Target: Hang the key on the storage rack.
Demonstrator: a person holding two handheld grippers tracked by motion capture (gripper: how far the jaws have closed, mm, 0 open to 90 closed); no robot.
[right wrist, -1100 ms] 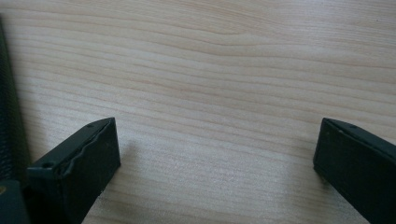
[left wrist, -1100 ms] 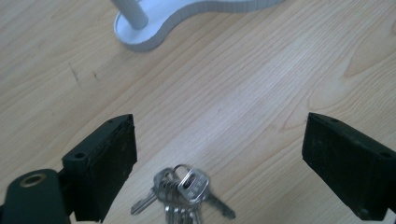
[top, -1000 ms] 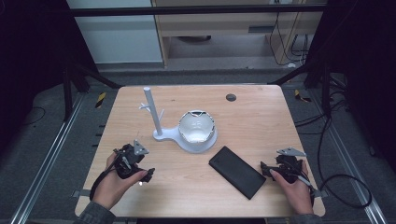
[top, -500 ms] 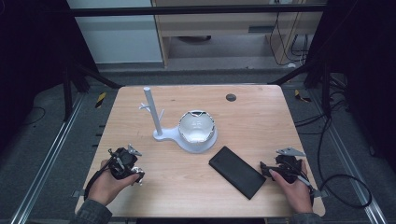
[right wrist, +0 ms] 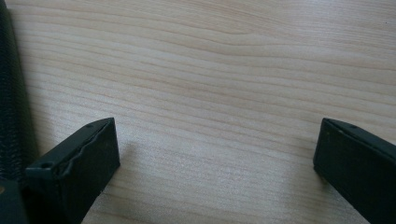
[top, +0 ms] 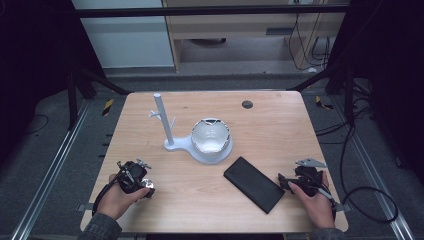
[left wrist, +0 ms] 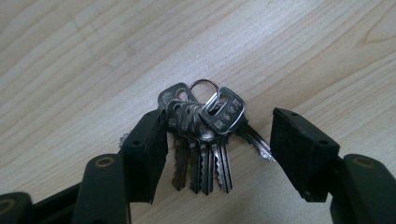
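a: high view first: the table [top: 280, 120] looks as it did a second ago, with the white stand [top: 200, 140] and the black phone [top: 253, 183] where they were. the right claw [top: 285, 182] hasn't budged, resting just beside the phone's near end. the left claw [top: 145, 189] has come down and drawn in toward the table's near edge.

b: and its jaws?

a: in the left gripper view the left claw [left wrist: 219, 154] has its jaws partly apart, and they've just eased back open a little after narrowing. the bunch of keys [left wrist: 205, 135] lies flat on the wood between them, up against the jaw on that view's left, clear of the other. nothing's pinched yet.

b: so the pick-up is still ahead?

a: i'd say so; it's lined up astride the keys and needs to close. the right claw [right wrist: 215, 154] stands wide open over bare wood, holding nothing.
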